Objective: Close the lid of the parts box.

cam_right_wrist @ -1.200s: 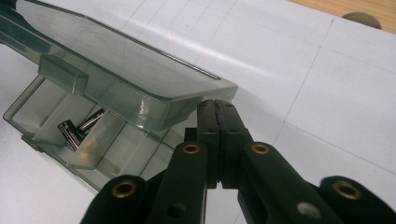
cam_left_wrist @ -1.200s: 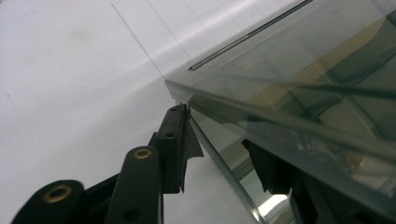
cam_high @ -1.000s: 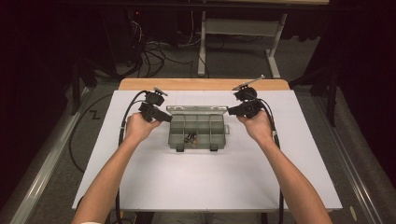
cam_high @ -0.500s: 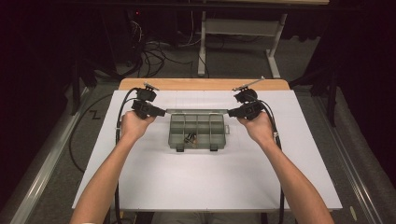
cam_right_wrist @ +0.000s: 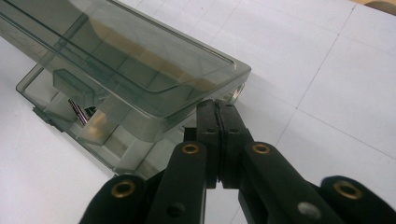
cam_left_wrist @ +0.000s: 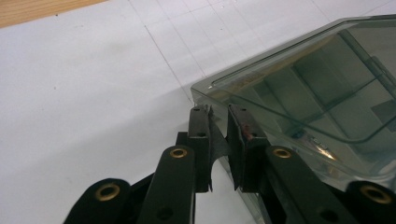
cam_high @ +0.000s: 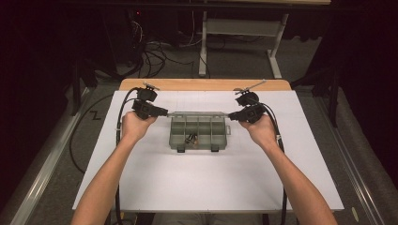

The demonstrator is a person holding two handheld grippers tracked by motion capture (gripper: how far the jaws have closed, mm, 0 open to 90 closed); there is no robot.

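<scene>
A: Left gripper (cam_high: 162, 112) sits at the compartment box's (cam_high: 197, 133) nine o'clock corner, its jaws pinched on the edge of the raised clear lid (cam_left_wrist: 299, 79); they have just been closing.

B: Right gripper (cam_high: 233, 116) is at three o'clock, jaws closed tight at the lid's other end corner; whether lid edge is caught between them, I cannot tell.

A: The box lies mid-table, toward twelve; white table (cam_high: 206, 187) is bare and roomy toward six; its wooden edge (cam_high: 202, 84) lies close at twelve.

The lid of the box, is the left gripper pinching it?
Touching. In the left gripper view the left gripper has its jaws closed on the corner edge of the raised clear lid.
</scene>
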